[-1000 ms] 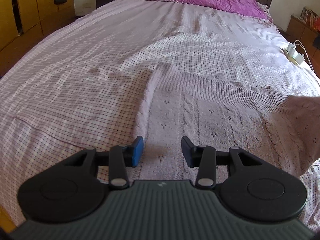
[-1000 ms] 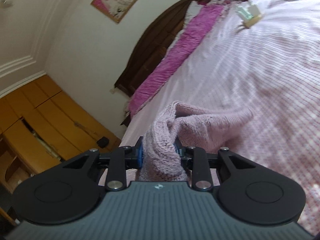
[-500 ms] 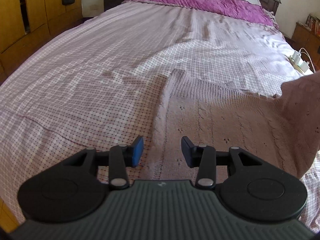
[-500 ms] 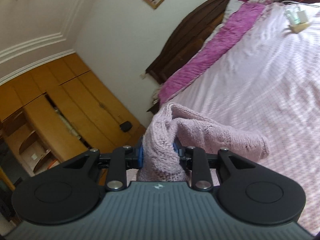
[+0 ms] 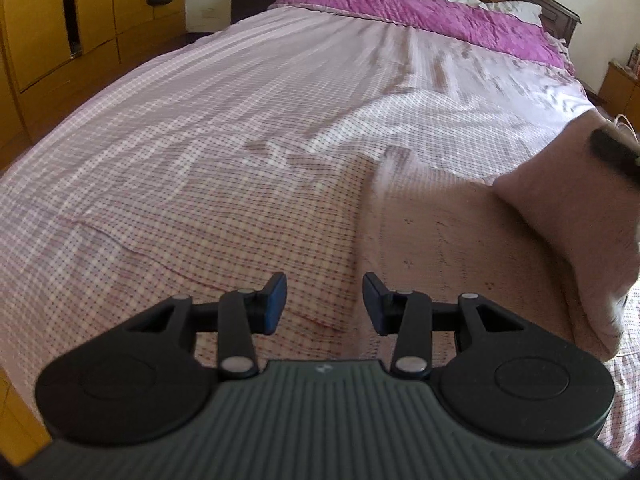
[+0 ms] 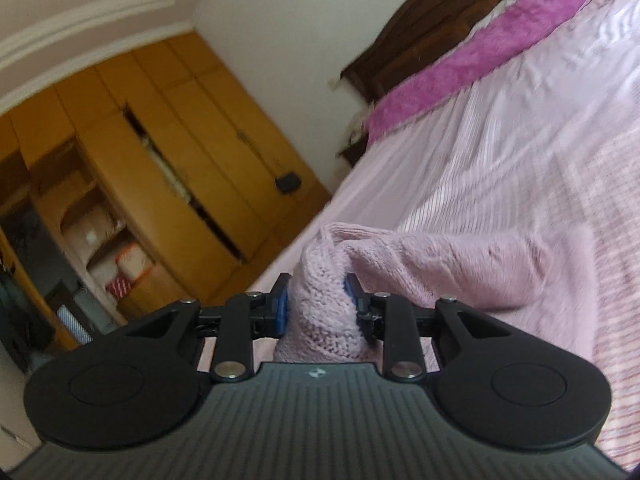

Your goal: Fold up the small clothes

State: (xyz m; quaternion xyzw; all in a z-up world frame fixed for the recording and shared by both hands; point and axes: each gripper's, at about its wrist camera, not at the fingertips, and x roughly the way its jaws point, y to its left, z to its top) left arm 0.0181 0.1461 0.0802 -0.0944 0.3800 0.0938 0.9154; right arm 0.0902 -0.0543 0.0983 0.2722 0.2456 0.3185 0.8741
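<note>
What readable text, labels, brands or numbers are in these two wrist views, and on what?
None can be read as words or numbers.
Left gripper body: a small pale emblem near its front edge, a mark, not letters.
Right gripper body: the same small emblem, no letters.
Boxes in the open wardrobe: red and white patterns, too blurred to read.
Pink knitted garment and checked bedsheet: no print visible.

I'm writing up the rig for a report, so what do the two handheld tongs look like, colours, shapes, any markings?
Both look alike. The left tongs and right tongs each have a dark grey ribbed body with a small pale logo at its front edge, two round black discs at the sides, black linkage arms with silver rivets, and fingers with blue pads. No cables, hands or sleeves show.
</note>
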